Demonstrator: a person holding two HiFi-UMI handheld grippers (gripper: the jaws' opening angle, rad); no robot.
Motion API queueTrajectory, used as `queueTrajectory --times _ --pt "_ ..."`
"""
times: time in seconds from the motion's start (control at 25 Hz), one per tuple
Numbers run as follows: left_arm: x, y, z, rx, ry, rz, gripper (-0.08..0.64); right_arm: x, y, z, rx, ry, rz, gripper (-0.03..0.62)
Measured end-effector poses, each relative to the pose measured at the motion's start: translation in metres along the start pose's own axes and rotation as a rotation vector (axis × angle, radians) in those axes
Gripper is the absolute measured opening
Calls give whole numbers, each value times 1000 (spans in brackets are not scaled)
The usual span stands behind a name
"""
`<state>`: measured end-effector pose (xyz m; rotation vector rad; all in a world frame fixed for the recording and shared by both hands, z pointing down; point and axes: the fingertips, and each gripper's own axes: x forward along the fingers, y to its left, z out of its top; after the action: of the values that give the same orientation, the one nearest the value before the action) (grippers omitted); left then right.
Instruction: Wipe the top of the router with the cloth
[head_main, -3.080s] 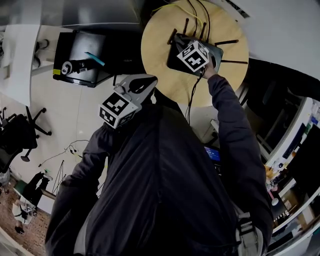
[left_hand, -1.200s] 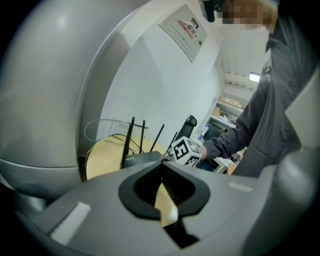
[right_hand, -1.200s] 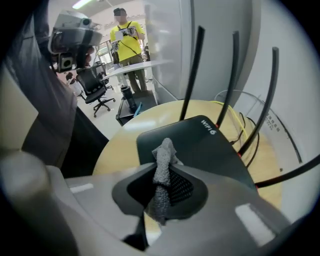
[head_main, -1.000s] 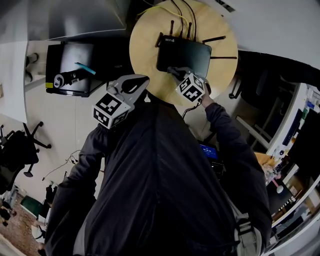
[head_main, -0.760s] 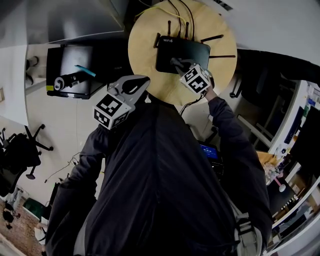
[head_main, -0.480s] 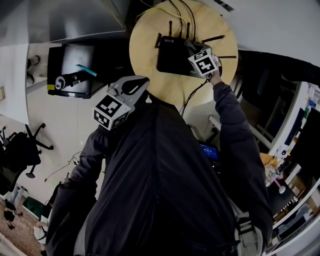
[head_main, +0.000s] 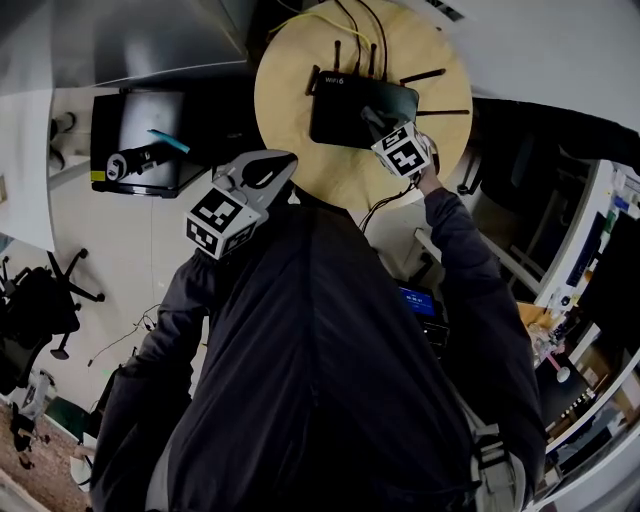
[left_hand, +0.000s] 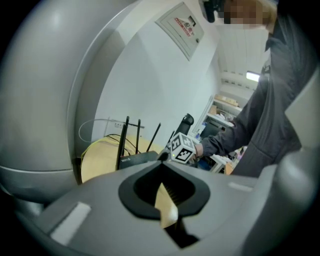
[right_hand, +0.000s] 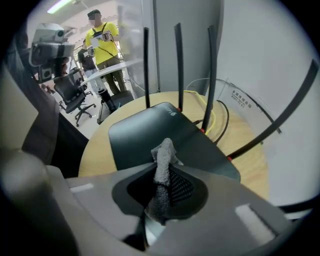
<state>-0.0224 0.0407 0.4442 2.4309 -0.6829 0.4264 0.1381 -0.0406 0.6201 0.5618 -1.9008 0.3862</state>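
On a round wooden table lies a black router with several thin antennas standing up along its far edge. My right gripper reaches over the router's right part, shut on a grey cloth. The cloth's free end rests on the router's top, just ahead of the right gripper. My left gripper is held back near my body, short of the table, shut with nothing in it. From the left gripper the router shows a little way off.
Yellow and black cables run from the router's back over the table's far edge. A black box with a torch-like tool stands on the floor to the left. Office chairs stand further left. A person in a yellow shirt stands beyond the table.
My right gripper has swept the cloth over the router: from its near middle edge out to the far right corner, then back toward me on the right part. The left gripper stayed put.
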Motion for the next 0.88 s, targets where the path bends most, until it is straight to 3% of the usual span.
queueTrajectory --times 0.24,0.36,0.44,0.6,0.76,0.88 --pt "5 1 -1 16 14 -29 -8 -9 51 -24 -18 14 50 31" --pt "9 0 0 28 15 -38 -8 -9 59 -29 -9 23 72 31" --pt "11 -2 3 33 11 -42 -9 -8 52 -27 46 9 87 31" --pt "10 -2 3 30 15 -36 -8 -6 -13 -15 167 -55 -42 32" --pt "7 -1 0 32 29 -29 -9 -5 -76 -6 230 -44 -171 31" --pt "5 1 -1 34 23 -20 -9 -2 -99 -9 280 -29 -230 32"
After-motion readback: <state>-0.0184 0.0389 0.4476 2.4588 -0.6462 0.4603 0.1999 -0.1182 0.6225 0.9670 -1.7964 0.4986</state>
